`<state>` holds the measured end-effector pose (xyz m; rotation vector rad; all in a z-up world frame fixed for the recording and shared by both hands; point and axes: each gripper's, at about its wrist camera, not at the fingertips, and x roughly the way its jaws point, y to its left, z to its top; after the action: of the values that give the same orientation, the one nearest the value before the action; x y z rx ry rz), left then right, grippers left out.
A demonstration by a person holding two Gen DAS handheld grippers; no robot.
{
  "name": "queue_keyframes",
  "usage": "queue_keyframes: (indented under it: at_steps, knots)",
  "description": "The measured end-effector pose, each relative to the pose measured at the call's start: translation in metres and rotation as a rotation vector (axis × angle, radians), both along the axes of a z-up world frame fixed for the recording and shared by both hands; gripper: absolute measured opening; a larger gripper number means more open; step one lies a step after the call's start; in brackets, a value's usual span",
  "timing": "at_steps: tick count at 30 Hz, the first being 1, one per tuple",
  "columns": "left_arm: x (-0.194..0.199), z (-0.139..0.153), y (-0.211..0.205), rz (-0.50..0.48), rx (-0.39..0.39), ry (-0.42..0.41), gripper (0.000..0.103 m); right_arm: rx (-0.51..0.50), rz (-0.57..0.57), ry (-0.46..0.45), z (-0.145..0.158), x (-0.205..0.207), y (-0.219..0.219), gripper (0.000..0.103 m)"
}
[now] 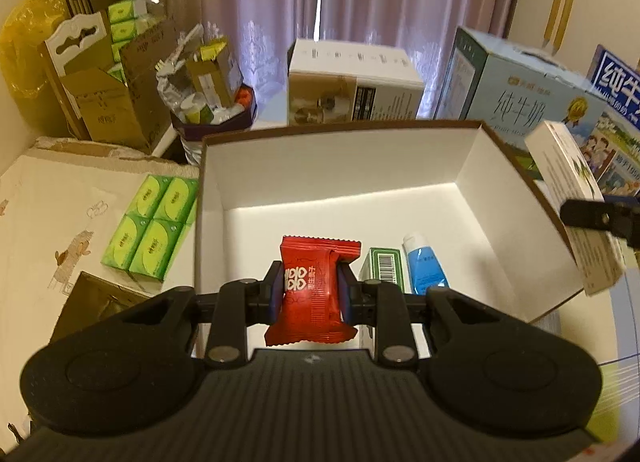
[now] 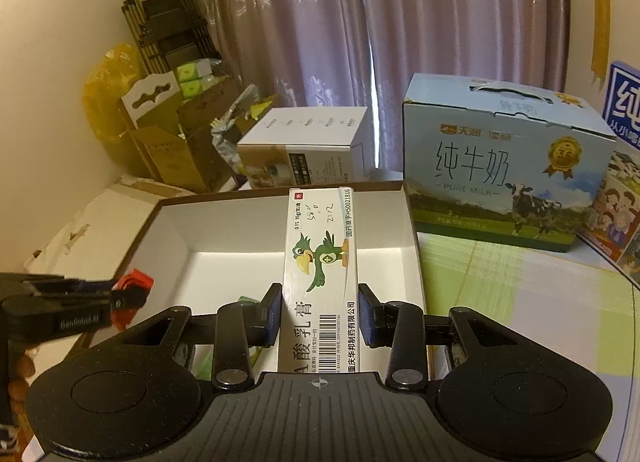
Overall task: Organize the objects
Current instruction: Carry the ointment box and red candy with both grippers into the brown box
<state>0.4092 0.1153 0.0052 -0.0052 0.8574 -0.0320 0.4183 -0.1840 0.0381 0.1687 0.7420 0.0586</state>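
Note:
My left gripper (image 1: 307, 293) is shut on a red candy packet (image 1: 310, 298) and holds it over the near edge of an open white cardboard box (image 1: 340, 166). Inside the box lie a green carton (image 1: 382, 268) and a blue tube (image 1: 425, 264). My right gripper (image 2: 319, 312) is shut on a long white ointment box with a green bird (image 2: 320, 278), held over the same box (image 2: 224, 246). The right gripper and its ointment box (image 1: 576, 206) show at the right of the left wrist view. The left gripper with the packet (image 2: 132, 296) shows at the left of the right wrist view.
Green tissue packs (image 1: 150, 226) lie left of the box on a white cloth. Behind stand a white carton (image 1: 352, 86), a blue milk carton (image 2: 500, 166), brown boxes (image 1: 116, 102), a full bin (image 1: 212, 94) and curtains. A green checked cloth (image 2: 520, 302) covers the right.

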Motion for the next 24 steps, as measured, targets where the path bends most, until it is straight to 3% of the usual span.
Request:
queue_keyframes:
  at_steps: [12,24]
  knots:
    - [0.024,-0.042,-0.004,0.015,-0.014,0.118,0.023,-0.034,-0.02,0.112,-0.046,0.045,-0.005,0.035]
    - [0.037,-0.069,-0.009,0.022,0.002,0.192,0.023,-0.041,-0.005,0.193,-0.079,0.055,-0.01,0.035]
